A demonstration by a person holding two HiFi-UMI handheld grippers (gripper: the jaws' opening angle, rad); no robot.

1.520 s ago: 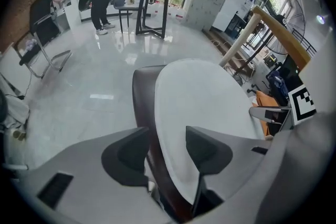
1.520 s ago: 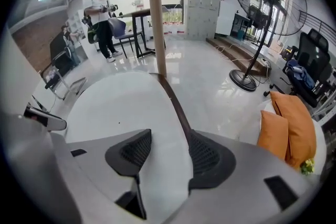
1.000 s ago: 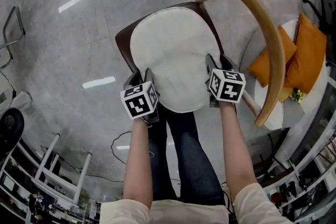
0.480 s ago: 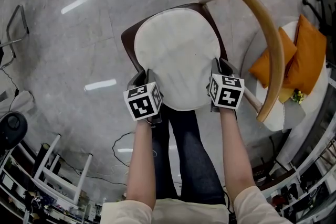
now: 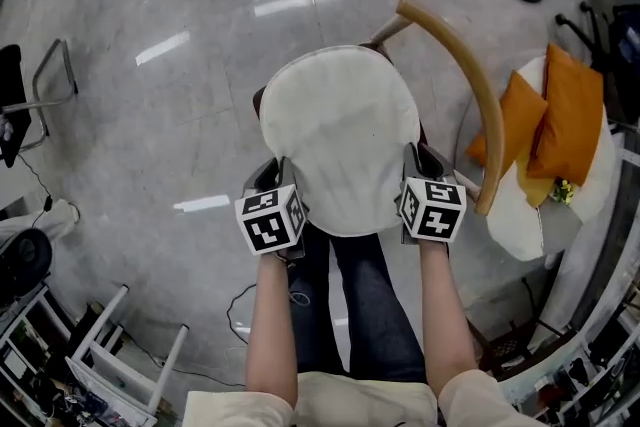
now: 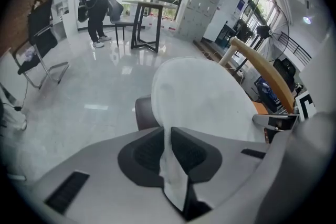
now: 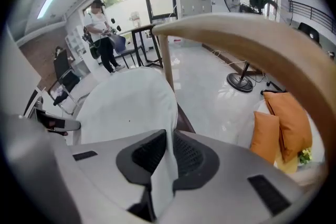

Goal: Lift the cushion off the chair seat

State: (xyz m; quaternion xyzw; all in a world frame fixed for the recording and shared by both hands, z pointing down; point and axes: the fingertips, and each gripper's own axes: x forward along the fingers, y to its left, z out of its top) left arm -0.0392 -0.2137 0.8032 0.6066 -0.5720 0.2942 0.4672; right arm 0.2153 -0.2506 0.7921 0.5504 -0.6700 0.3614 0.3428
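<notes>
Fingers (image 6: 142,155) of the left gripper (image 6: 168,128) have just been closing and now pinch a fold of the white cushion (image 5: 340,135) between their dark ribbed pads, the cloth pressed thin where the two tips meet. Over on the right gripper (image 7: 170,131) it is the same story: its fingers (image 7: 193,160) have just been closing too, and they clamp the cushion's opposite edge, with a strip of fabric hanging down between them.

From the head view the two grippers stand on either side of the cushion's near end, left at its left rim and right at its right rim, each with its marker cube facing up. The cushion is round, pale and lightly ribbed, and it hangs between the two grips above the dark brown seat (image 6: 146,113) of the chair. Only a sliver of that seat shows past the cushion's rim. Whether the far edge is touching the seat cannot be told.

Behind the cushion curves the chair's light wooden backrest (image 5: 465,65). To the right, well apart, orange pillows (image 5: 560,115) lie on a white surface. All this stands on a glossy grey floor (image 5: 150,115), and a person (image 6: 100,0) stands far back near a dark table.
</notes>
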